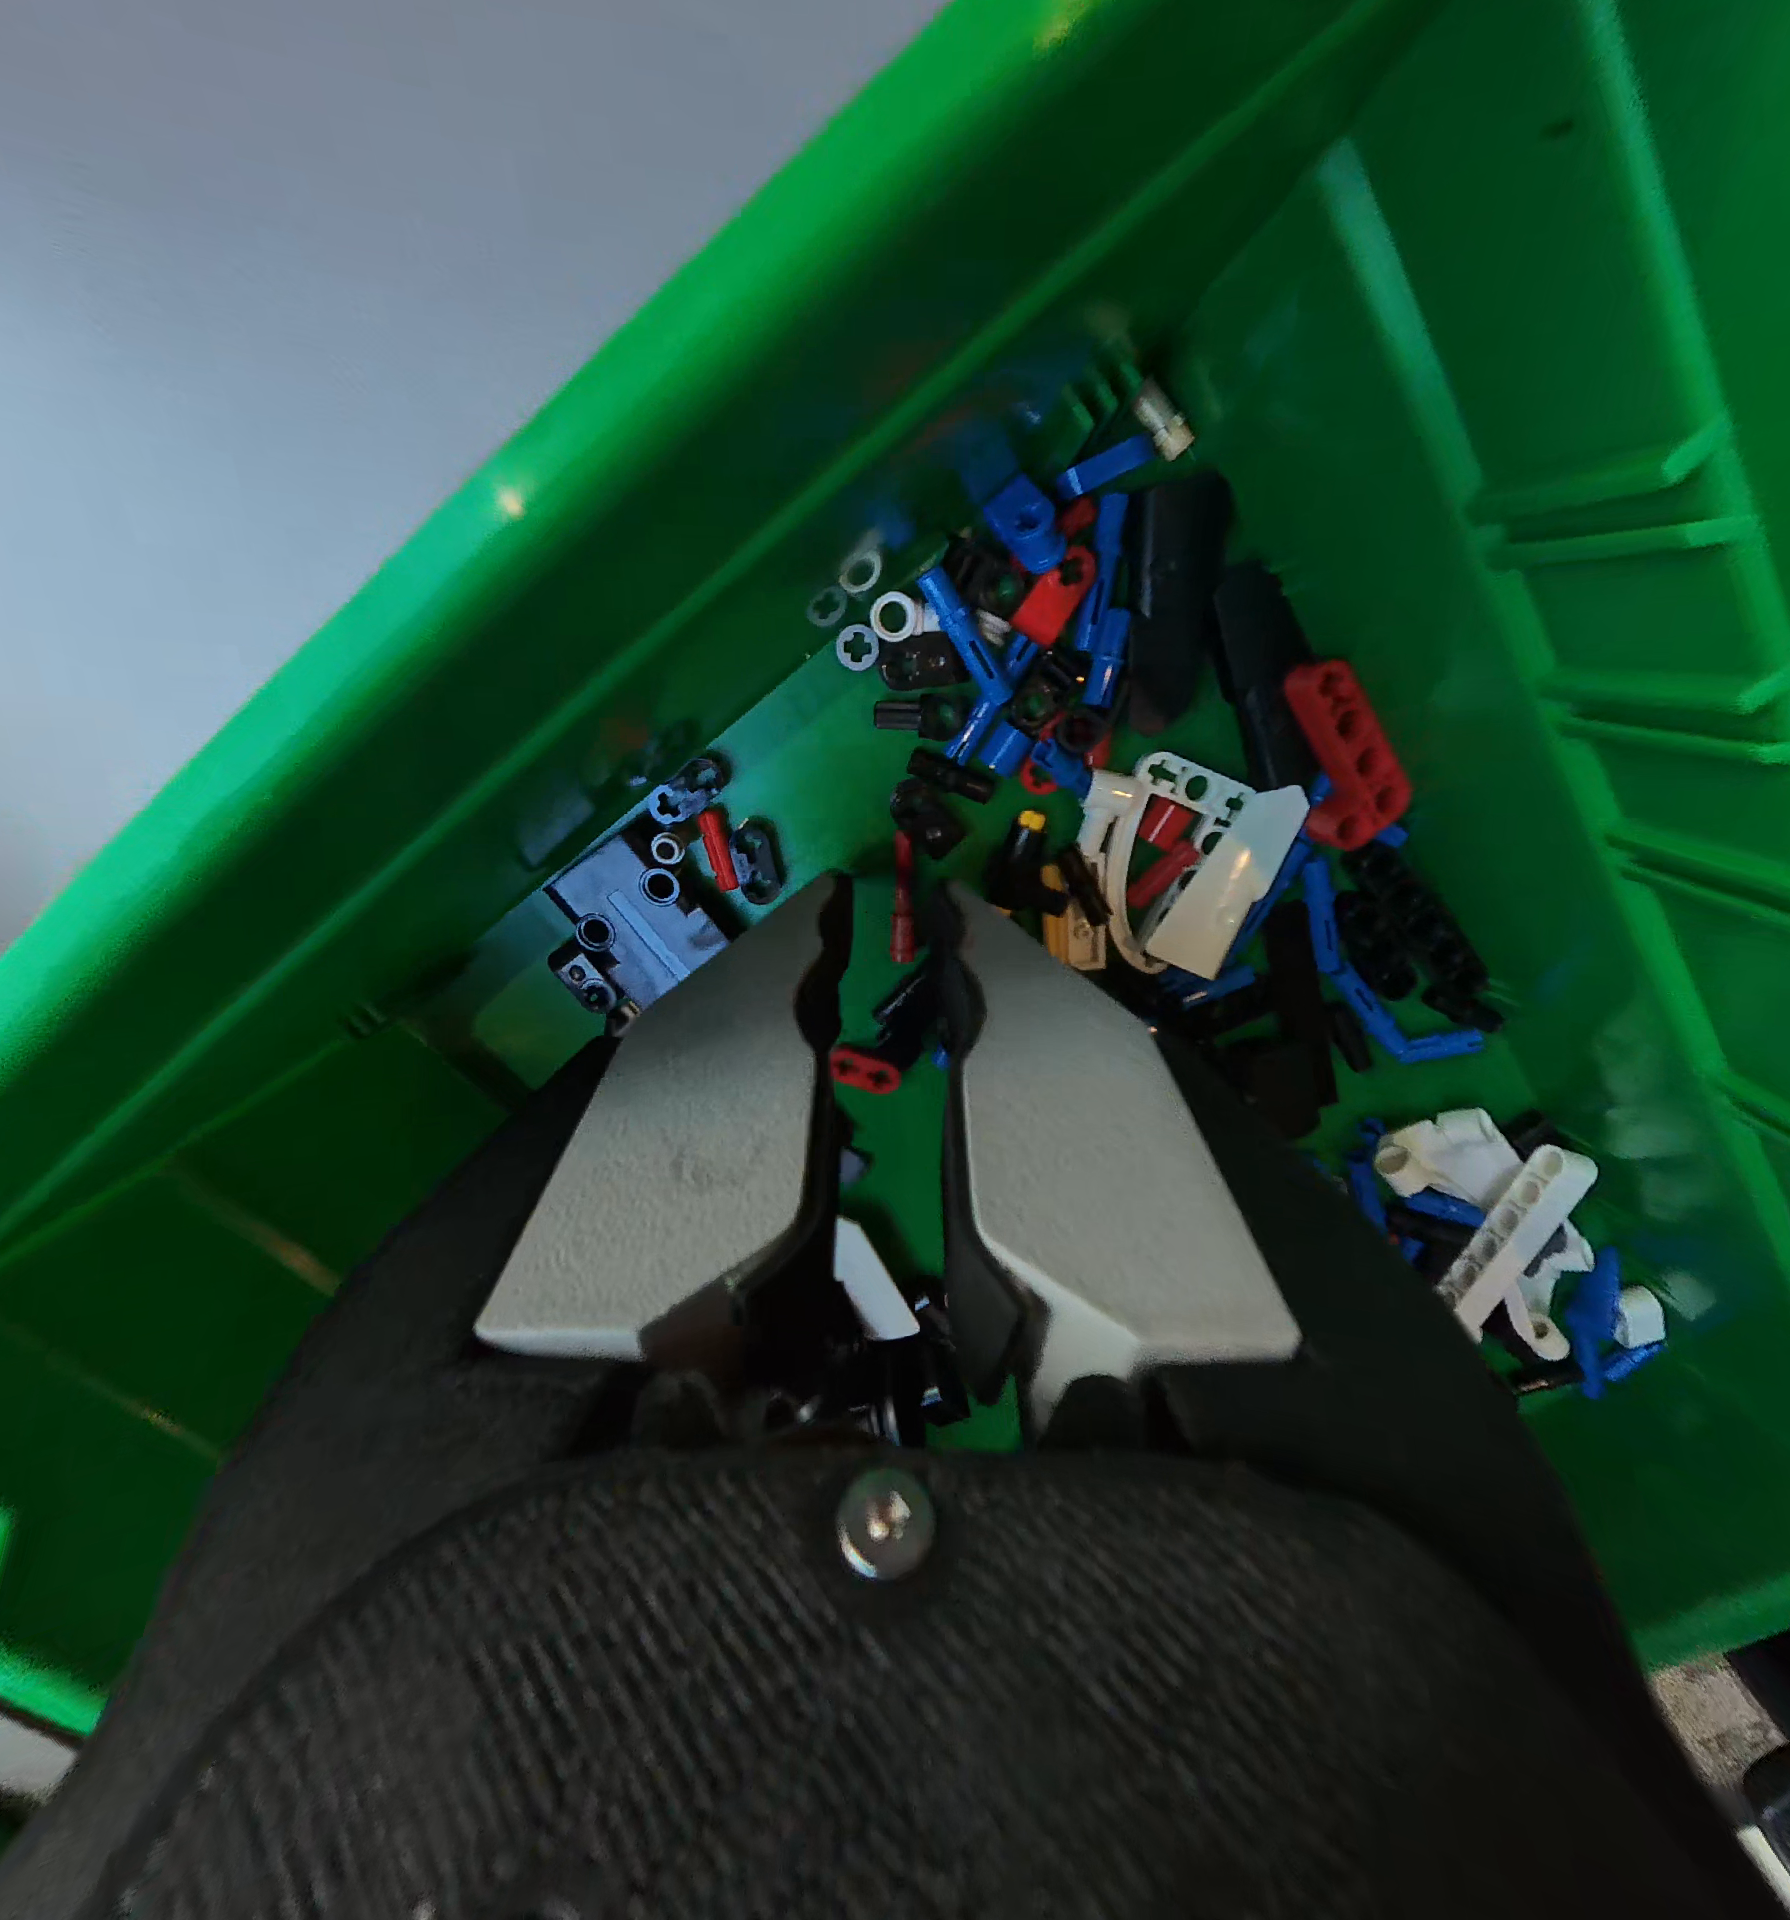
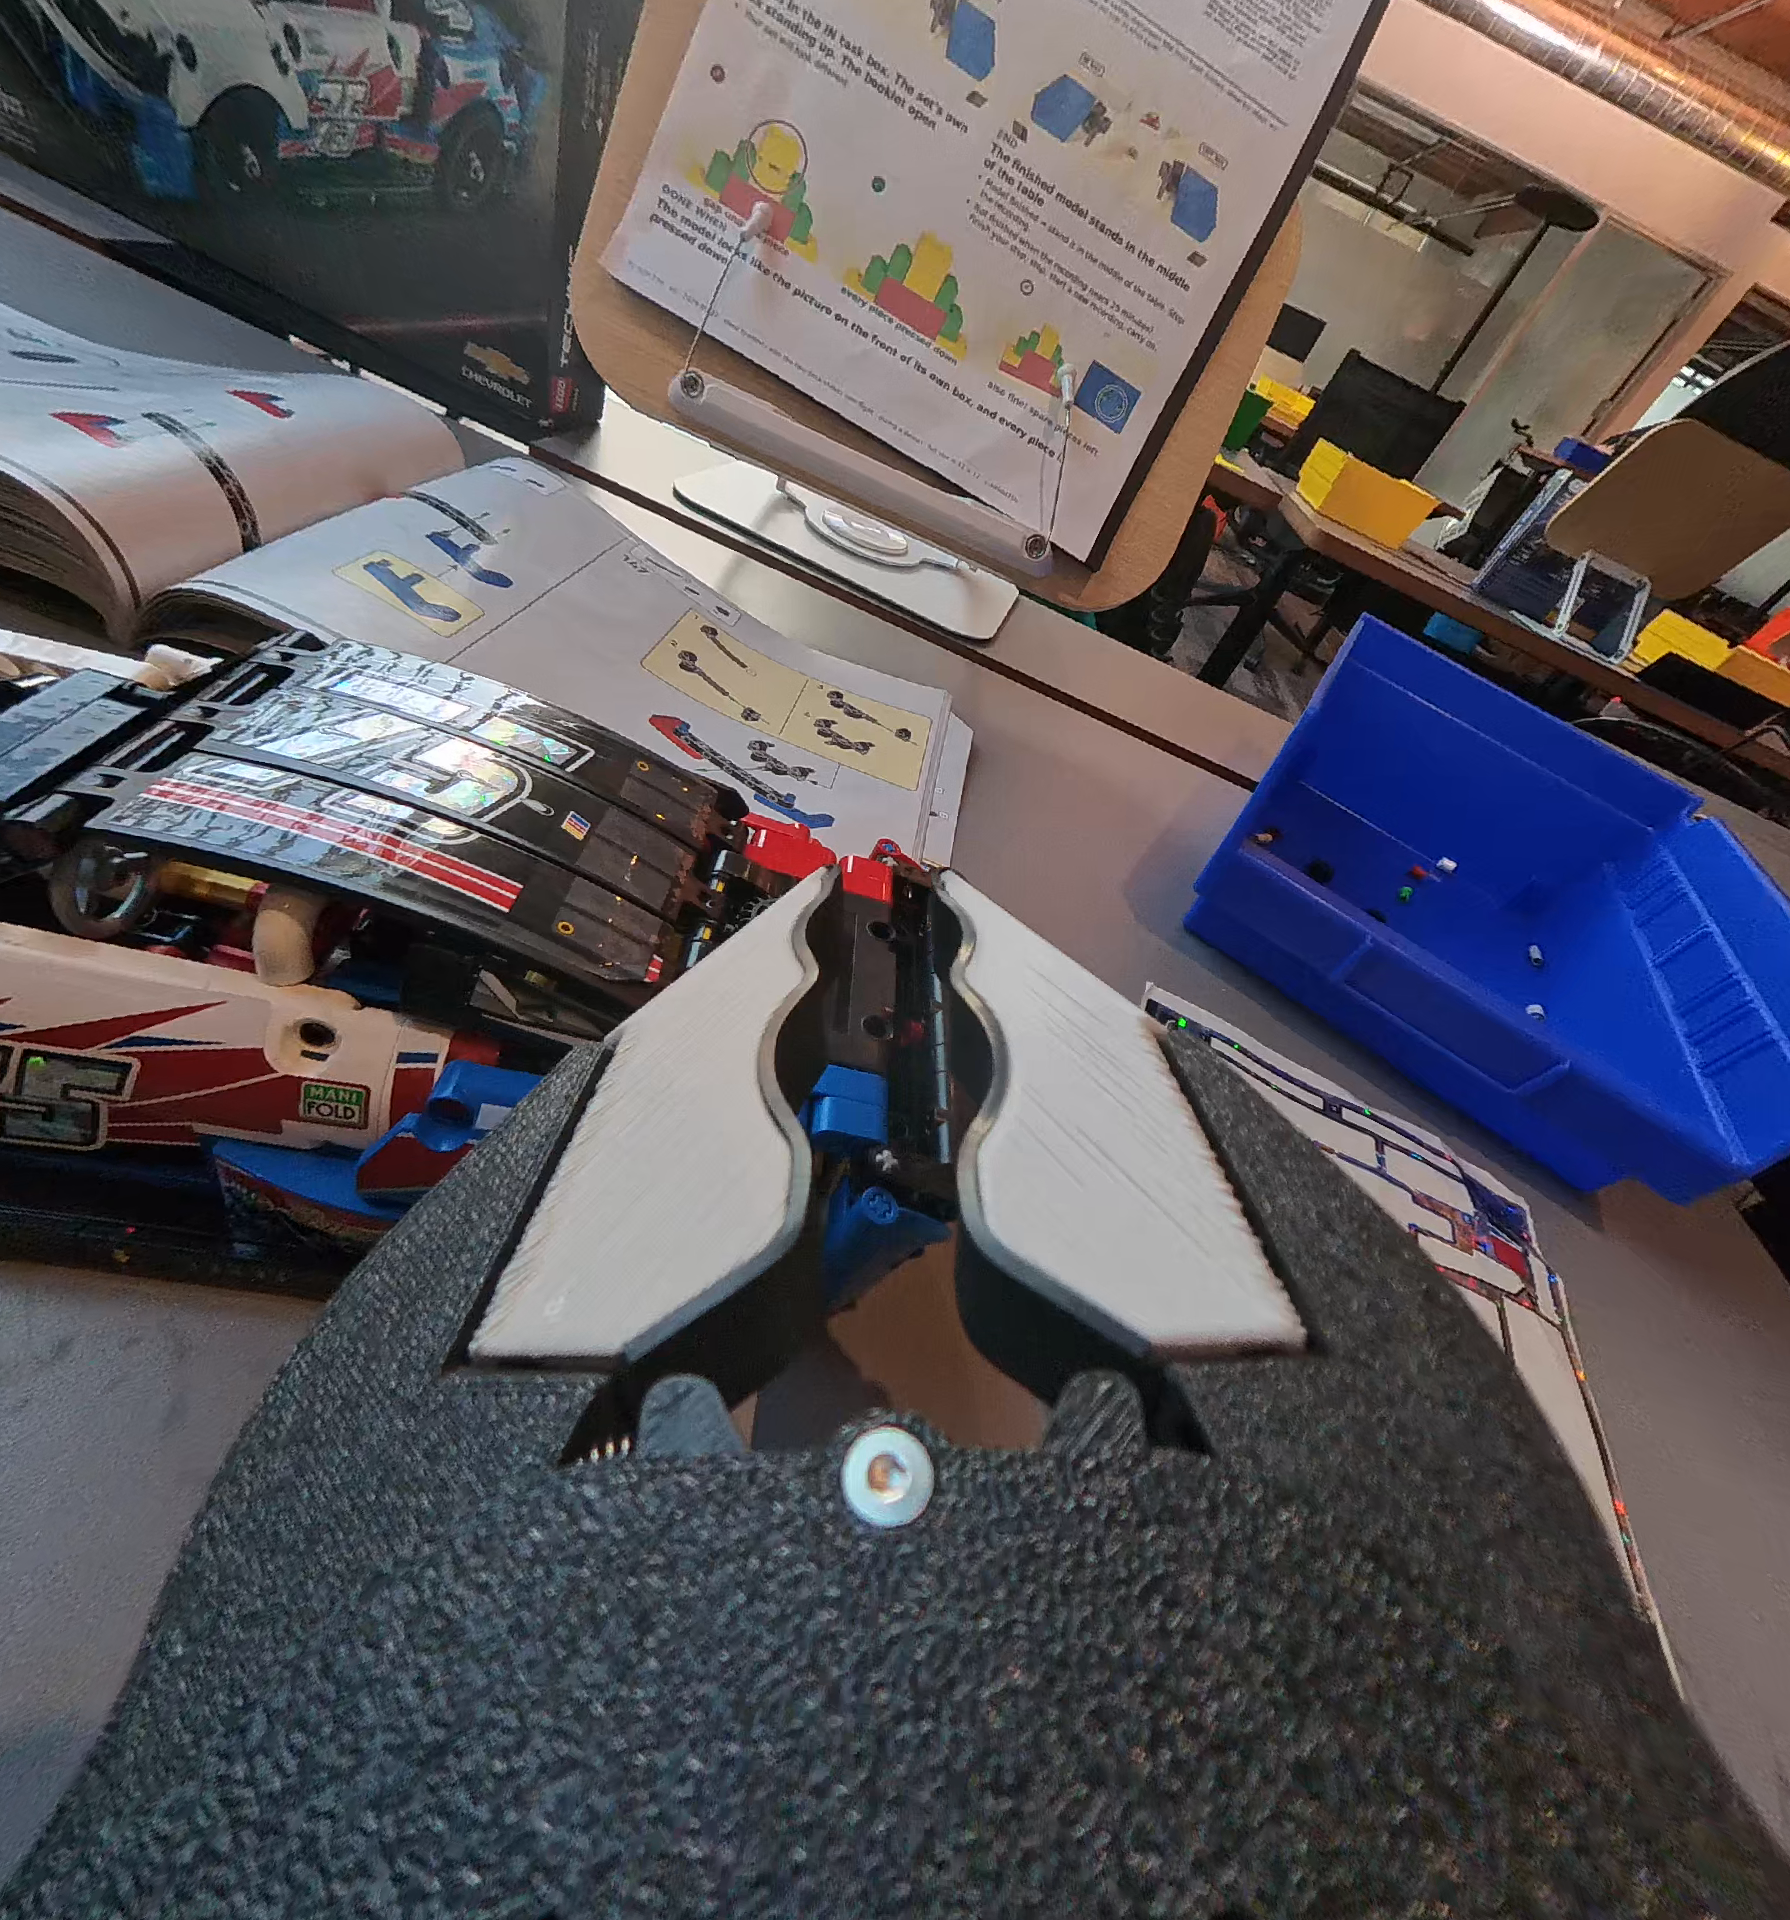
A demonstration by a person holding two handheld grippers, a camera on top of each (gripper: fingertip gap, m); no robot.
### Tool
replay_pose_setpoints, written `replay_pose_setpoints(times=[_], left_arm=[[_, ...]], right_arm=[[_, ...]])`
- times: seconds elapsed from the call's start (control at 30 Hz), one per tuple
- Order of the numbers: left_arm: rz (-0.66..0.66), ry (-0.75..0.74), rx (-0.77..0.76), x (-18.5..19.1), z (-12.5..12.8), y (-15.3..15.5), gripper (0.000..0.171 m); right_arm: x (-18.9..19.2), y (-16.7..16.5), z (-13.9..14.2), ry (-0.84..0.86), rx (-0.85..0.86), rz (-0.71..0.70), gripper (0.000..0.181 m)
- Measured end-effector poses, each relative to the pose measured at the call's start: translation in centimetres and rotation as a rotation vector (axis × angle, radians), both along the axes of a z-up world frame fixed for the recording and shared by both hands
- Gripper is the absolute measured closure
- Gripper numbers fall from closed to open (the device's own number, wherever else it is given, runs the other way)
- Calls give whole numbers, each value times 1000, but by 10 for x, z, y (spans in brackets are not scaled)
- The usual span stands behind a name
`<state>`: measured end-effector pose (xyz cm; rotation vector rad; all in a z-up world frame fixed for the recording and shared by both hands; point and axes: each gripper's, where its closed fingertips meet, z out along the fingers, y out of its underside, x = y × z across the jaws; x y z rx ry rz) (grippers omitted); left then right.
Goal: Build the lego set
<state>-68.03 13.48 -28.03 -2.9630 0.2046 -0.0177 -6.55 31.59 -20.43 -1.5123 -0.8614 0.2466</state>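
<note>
Reaching with the left gripper [image 1: 896, 904] down into the green bin [image 1: 1493, 416], jaws parted by a narrow slit and pinching nothing so far. Clamping the dark, red-topped end of the car [image 2: 351, 790] with the right gripper [image 2: 883, 894], jaws pressed against both of its sides.

Probably picking the next piece. Lined up on a small red pin [image 1: 903, 899], lying alone on the bin floor between the fingertips, out from the bin's far corner. Worth checking against the open booklet [image 2: 579, 623] first; cannot tell from here whether this is the piece wanted.

To do it well:
- Come straight down, with the slit set across the pin, not along it.
- Widen the jaws slightly before touching the floor, then close slowly on the middle of the pin.
- Steer clear of the tangled heap [image 1: 1036, 644] of blue, black and red bits packed into the bin's far corner, and of the white panel [image 1: 1213, 862] near the bin's right wall.
- Avoid nudging the flat red link [image 1: 863, 1066] nearer the bin's open front.
- Lift gently; likely to roll or snap out sideways if squeezed off centre.
- Hold the car firmly, ready to take the push.
</note>
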Motion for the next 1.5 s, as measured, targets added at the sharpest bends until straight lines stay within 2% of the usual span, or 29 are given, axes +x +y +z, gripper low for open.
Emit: replay_pose_setpoints(times=[0.33, 0.43, 0.7, 1.03, 1.13, 1.27, 1.37, 1.43, 1.5], left_arm=[[66, -134, 22, 12, 1, 12, 148], [61, -112, 10, 10, -3, 12, 162], [39, -79, -14, 8, -1, 9, 165], [53, -92, 157, 13, 28, 12, 165], [55, -42, 239, 16, 53, 14, 165], [-26, -32, 426, 62, 118, 25, 165], [-194, -90, 517, 139, 159, 25, 165], [-327, -142, 546, 203, 169, 21, 165], [-471, -182, 541, 267, 159, 13, 166]], right_arm=[[0, -2, 2, 14, 3, 11, 167], [0, -2, 3, 20, 2, 11, 167], [0, -2, 3, 22, 2, 15, 169], [-1, -5, 5, 40, 2, 33, 169], [-3, -7, 5, 45, 0, 53, 169], [-8, -11, 6, 46, 4, 85, 169], [-10, -14, 8, 59, 4, 105, 169], [-11, -15, 9, 70, 5, 117, 169], [-11, -16, 10, 79, 6, 123, 170]])
